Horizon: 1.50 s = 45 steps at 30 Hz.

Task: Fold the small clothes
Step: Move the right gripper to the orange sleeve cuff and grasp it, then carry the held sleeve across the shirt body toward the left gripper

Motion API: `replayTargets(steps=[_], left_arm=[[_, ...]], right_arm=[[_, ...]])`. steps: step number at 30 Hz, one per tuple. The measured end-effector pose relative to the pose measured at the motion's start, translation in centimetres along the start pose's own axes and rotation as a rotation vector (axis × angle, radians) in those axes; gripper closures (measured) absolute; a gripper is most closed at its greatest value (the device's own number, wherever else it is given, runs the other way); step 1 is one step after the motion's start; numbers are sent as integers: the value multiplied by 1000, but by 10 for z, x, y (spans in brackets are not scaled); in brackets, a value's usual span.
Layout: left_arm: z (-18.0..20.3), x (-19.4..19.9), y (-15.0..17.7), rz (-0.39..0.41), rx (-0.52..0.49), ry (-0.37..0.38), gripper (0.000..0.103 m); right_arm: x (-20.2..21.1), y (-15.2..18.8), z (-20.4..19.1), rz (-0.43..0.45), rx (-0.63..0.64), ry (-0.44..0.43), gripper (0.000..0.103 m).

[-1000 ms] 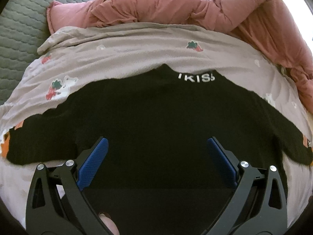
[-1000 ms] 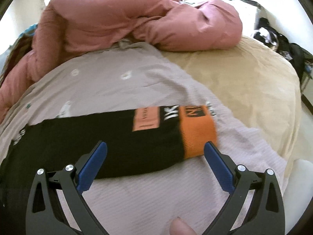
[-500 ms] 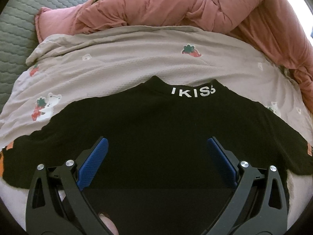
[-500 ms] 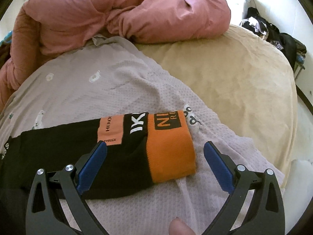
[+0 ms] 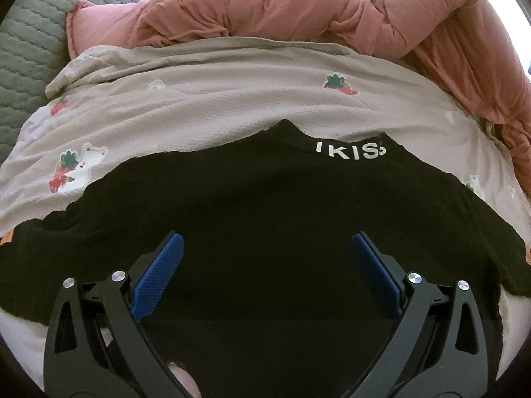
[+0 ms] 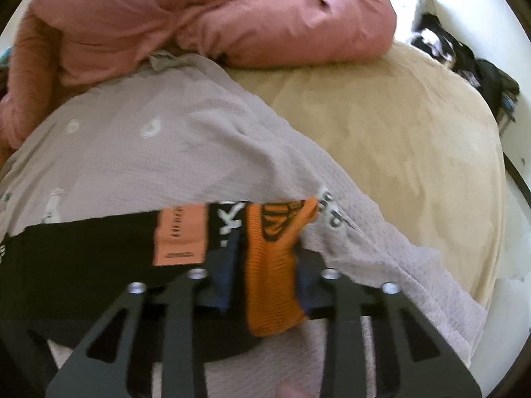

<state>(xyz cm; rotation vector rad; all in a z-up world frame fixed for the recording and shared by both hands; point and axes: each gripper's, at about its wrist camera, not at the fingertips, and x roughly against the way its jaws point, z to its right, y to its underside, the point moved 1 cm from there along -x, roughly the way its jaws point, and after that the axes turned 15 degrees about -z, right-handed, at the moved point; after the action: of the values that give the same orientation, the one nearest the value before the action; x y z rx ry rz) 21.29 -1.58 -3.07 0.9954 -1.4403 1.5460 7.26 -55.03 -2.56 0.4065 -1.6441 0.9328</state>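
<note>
R hand-held gripper (image 6: 264,273) jaws just closed, pinching orange cuff (image 6: 273,265) of black top (image 5: 265,225) on bed. L hand-held gripper (image 5: 265,265) wide, nothing held, over top's body. Risks: cuff slips out when lifted; sheet (image 6: 186,146) beneath maybe pinched too, drags w/ fold.

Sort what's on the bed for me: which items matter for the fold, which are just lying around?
In the job:
black sweater
its orange cuff, pinched in the right tool
left tool, open above the sweater

Lying about:
pink duvet
printed grey blanket
beige sheet
</note>
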Motion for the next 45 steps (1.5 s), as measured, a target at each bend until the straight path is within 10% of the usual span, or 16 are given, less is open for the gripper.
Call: replayTargets(steps=[20, 45], left_arm=[[-21, 19, 5, 35, 39, 39, 8], [-65, 14, 4, -2, 132, 85, 8]], right_arm=[[103, 27, -133, 172, 277, -270, 89], [122, 110, -349, 48, 596, -531, 88]])
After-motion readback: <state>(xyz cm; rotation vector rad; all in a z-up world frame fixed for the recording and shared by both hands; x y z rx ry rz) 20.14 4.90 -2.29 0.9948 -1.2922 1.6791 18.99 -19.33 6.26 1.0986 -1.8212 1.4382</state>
